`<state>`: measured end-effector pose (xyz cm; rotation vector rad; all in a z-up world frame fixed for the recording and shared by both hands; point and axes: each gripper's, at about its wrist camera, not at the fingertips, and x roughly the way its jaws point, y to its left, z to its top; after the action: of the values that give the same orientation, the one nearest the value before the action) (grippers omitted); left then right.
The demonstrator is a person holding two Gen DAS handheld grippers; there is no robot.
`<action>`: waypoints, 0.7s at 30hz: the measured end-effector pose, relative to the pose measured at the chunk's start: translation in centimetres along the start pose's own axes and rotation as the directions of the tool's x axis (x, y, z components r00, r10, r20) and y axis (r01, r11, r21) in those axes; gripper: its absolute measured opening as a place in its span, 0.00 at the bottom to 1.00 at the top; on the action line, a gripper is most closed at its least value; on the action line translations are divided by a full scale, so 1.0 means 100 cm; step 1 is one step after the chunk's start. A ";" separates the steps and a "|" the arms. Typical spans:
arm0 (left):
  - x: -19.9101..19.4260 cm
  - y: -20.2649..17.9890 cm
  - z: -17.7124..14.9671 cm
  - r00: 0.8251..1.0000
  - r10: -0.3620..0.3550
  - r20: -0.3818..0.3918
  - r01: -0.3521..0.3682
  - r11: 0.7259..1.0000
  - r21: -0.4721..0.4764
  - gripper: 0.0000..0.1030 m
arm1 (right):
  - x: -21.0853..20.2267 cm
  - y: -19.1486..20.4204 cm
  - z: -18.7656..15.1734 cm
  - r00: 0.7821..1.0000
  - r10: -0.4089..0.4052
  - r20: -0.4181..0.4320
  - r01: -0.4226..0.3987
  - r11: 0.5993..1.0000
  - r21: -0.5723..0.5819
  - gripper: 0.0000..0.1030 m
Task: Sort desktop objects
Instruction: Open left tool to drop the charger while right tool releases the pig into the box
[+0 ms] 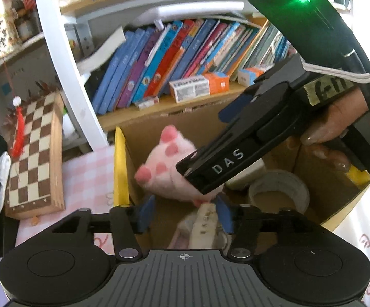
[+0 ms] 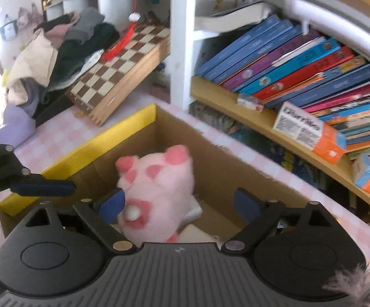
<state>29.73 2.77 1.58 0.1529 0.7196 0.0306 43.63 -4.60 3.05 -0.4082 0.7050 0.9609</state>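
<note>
A pink plush pig (image 2: 156,192) lies inside an open cardboard box (image 2: 218,163) with a yellow flap (image 2: 95,145). My right gripper (image 2: 179,204) is open above the box, its blue pads (image 2: 112,204) spread wide with the pig between them, not pressed. In the left wrist view the pig (image 1: 169,163) shows in the box (image 1: 144,138), partly hidden by the right gripper's black body (image 1: 236,153). My left gripper (image 1: 185,215) is open over the box, nothing held. A roll of tape (image 1: 279,192) and a pale small item (image 1: 205,220) lie in the box.
A wooden chessboard (image 1: 34,153) leans at the left on the pink checked tablecloth (image 1: 85,176). A bookshelf (image 2: 261,120) with slanted books and small cartons stands behind the box. A pile of clothes (image 2: 57,58) lies at the far left.
</note>
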 end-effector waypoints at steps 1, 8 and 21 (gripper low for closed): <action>-0.004 0.000 0.001 1.000 0.000 0.008 0.000 1.000 0.000 0.54 | -0.005 -0.001 0.000 1.000 -0.002 0.009 0.002 1.000 0.013 0.91; -0.029 -0.004 0.003 0.997 0.023 0.069 -0.023 1.000 -0.005 0.63 | -0.035 -0.002 -0.007 0.998 -0.014 0.061 0.009 0.997 0.070 0.93; -0.083 -0.012 -0.007 0.985 0.087 0.151 -0.076 0.994 -0.074 0.72 | -0.093 0.019 -0.034 0.985 -0.047 0.164 0.036 0.997 0.071 0.96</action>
<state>22.95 0.98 6.32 0.1183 0.5565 0.1199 37.24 -11.24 7.11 -0.2787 0.5740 0.9177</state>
